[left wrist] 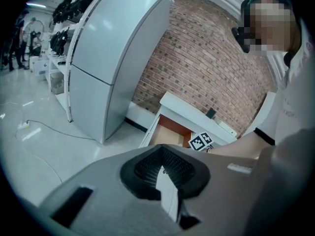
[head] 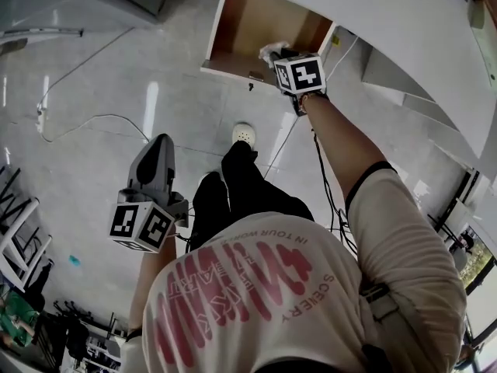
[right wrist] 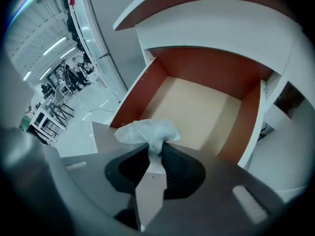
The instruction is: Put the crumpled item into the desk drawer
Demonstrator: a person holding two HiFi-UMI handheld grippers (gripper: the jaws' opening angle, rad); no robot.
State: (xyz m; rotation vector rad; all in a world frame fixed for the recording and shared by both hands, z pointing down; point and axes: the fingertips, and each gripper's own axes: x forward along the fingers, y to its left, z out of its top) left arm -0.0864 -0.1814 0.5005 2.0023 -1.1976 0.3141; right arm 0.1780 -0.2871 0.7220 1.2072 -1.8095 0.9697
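Over the front edge of the drawer (head: 256,22), head view, your right gripper (head: 283,59) carries the crumpled item (head: 270,50); your left gripper (head: 159,148) hangs beside your leg. Left gripper view: jaws together, empty. Right gripper view: jaws pinch the crumpled item (right wrist: 146,131) above the drawer's bare floor. You're mid-delivery, I'd judge; next, lower inside and release.

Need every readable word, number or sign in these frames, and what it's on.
"SCENERY" - red print on the person's shirt, upside down in the head view.
"IN TOUR WOR..." - smaller line on the same shirt; rest unclear.
Large red lettering on the shirt: too distorted to read.
Marker cubes: patterns only, no words.
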